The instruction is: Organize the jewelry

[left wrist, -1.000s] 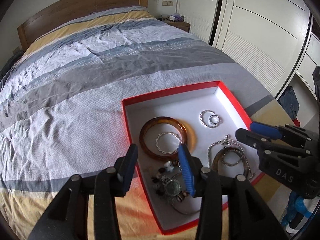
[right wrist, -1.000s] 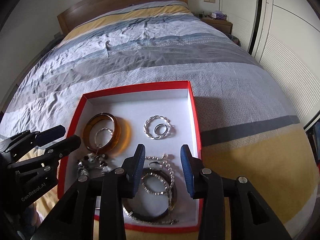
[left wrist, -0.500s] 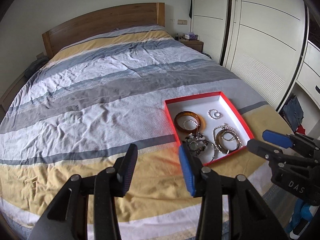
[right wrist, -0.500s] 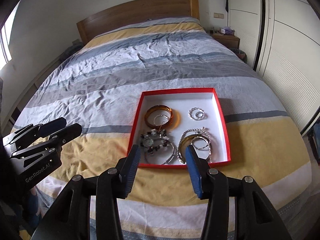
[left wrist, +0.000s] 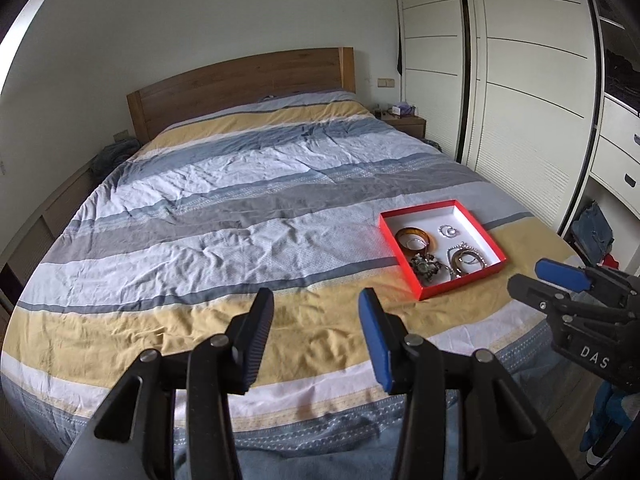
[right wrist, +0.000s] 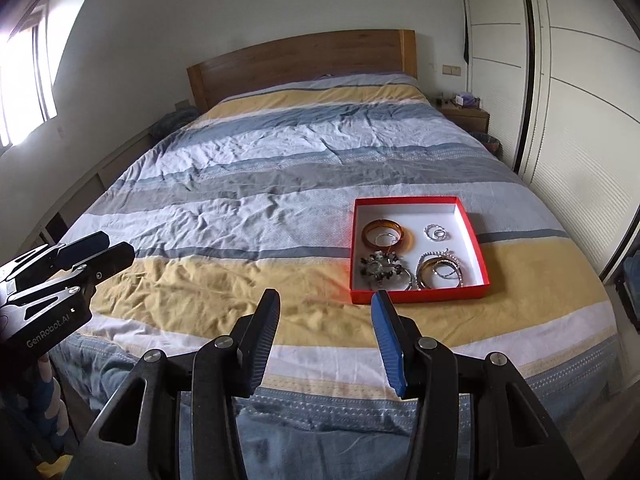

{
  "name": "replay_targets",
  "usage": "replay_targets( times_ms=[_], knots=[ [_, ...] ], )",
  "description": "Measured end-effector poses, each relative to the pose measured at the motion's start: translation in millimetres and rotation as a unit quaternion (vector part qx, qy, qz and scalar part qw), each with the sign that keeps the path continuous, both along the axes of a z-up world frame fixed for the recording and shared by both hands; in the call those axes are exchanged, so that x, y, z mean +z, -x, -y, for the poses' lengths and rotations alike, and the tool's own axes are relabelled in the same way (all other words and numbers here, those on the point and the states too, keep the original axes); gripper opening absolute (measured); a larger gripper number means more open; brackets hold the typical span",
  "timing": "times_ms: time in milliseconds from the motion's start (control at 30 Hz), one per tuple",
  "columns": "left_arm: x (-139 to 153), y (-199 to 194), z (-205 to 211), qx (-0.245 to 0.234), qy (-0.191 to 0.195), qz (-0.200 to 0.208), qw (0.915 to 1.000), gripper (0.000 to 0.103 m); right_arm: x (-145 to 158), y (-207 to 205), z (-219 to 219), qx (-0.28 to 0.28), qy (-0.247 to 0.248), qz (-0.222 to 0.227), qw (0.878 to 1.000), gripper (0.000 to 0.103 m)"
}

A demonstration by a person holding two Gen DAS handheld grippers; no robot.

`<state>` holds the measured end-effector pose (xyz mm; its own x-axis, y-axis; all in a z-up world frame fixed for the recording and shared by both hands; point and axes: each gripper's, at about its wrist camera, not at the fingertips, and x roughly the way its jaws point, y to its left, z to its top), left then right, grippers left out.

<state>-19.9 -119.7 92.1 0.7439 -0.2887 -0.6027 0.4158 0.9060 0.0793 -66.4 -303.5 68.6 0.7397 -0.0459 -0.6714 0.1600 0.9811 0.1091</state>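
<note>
A red box (left wrist: 416, 287) with a white inside lies on the bed's yellow stripe; it also shows in the right wrist view (right wrist: 420, 295). In it lie an amber bangle (right wrist: 386, 234), small silver rings (right wrist: 437, 233), a dark beaded piece (right wrist: 380, 270) and a stack of silver and brown bracelets (right wrist: 440, 271). My left gripper (left wrist: 316, 336) is open and empty, back from the bed's foot and left of the box. My right gripper (right wrist: 325, 336) is open and empty, short of the box.
The striped bed cover (right wrist: 280, 184) runs to a wooden headboard (right wrist: 304, 60). White wardrobe doors (left wrist: 520, 100) stand at the right. A nightstand (right wrist: 464, 114) is in the far right corner. Clothes (left wrist: 592, 232) lie on the floor at the right.
Both grippers have pulled back and up from just over the box to beyond the bed's foot. Both stay open and empty. The jewelry has not moved.
</note>
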Motion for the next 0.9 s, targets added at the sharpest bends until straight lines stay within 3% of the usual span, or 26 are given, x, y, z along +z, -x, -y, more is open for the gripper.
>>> replay_targets(
  times_ms=[333, 700, 900],
  knots=[
    [14.5, 55.5, -59.1, 0.011, 0.028, 0.037, 0.9988, 0.049, 19.4, 43.2, -62.0, 0.007, 0.028, 0.041, 0.999, 0.059],
    [17.9, 90.0, -82.1, 0.010, 0.035, 0.059, 0.9976, 0.050, 26.2, 68.5, -95.2, 0.018, 0.051, 0.060, 0.997, 0.062],
    [17.5, 100.0, -94.7, 0.017, 0.045, 0.065, 0.9967, 0.050, 26.9, 78.4, -105.4, 0.016, 0.061, 0.067, 0.996, 0.071]
  ],
)
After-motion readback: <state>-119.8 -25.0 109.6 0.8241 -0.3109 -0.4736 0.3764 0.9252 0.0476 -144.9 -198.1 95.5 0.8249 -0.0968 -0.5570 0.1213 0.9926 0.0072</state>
